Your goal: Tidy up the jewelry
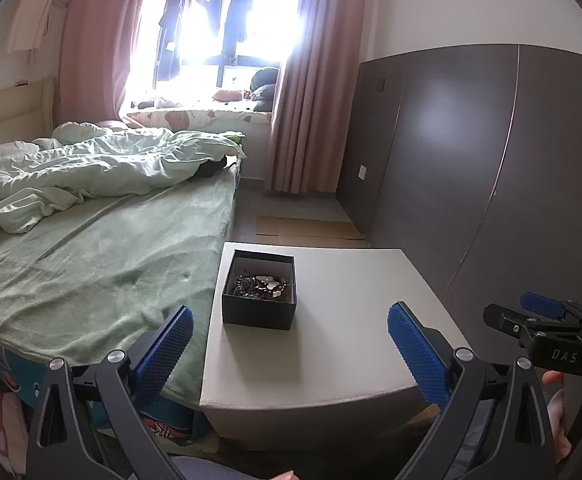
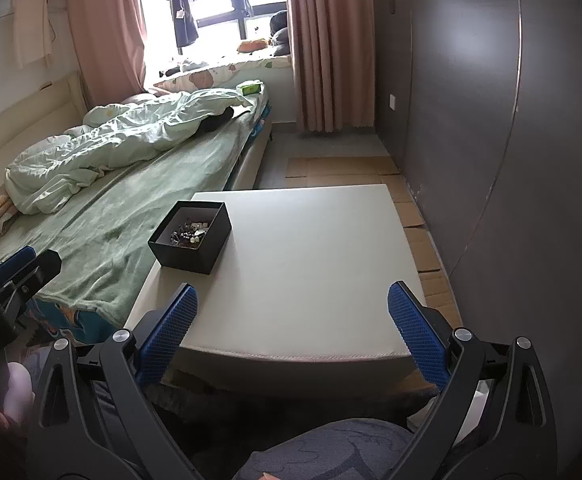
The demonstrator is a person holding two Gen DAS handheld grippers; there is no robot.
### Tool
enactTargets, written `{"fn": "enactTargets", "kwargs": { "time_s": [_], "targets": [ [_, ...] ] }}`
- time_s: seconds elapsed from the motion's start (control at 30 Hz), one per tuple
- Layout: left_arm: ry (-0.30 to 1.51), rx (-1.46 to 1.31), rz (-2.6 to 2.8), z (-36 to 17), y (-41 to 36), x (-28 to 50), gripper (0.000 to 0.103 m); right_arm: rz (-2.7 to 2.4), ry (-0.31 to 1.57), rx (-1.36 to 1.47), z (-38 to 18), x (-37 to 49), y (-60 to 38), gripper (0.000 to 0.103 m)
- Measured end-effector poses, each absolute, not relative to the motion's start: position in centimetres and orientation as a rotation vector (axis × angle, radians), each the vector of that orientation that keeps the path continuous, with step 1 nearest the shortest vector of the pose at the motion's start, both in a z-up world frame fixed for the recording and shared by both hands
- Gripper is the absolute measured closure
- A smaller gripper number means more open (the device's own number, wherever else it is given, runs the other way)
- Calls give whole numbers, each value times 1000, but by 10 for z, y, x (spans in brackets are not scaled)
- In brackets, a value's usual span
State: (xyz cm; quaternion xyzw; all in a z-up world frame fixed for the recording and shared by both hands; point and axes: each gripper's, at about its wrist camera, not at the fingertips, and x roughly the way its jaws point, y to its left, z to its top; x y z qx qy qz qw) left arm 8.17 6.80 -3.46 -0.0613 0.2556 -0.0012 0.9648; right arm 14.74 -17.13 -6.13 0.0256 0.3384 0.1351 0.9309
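An open black box (image 1: pixel 259 294) stands on the white table (image 1: pixel 343 352) near its far left corner. It holds a heap of beaded jewelry (image 1: pixel 262 287). The box also shows in the right wrist view (image 2: pixel 190 237), with the jewelry (image 2: pixel 191 232) inside it. My left gripper (image 1: pixel 291 334) is open and empty, held in front of the table's near edge, short of the box. My right gripper (image 2: pixel 293 312) is open and empty over the near edge of the table (image 2: pixel 311 272), to the right of the box. The right gripper also shows at the right of the left wrist view (image 1: pixel 547 320).
A bed (image 1: pixel 91 256) with a green sheet and a rumpled quilt (image 1: pixel 91 168) runs along the table's left side. A dark wardrobe wall (image 1: pixel 471 152) stands to the right. Cardboard sheets (image 2: pixel 411 220) lie on the floor beyond the table. Pink curtains (image 1: pixel 307 80) frame a bright window.
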Motion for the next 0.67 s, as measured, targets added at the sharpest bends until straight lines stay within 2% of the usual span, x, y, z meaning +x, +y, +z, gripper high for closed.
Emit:
{"fn": "enactTargets", "kwargs": {
  "time_s": [0.67],
  "targets": [
    [547,-59,33,-37,57,88,9,290,694,63,-59,147,-174,8]
  ]
}}
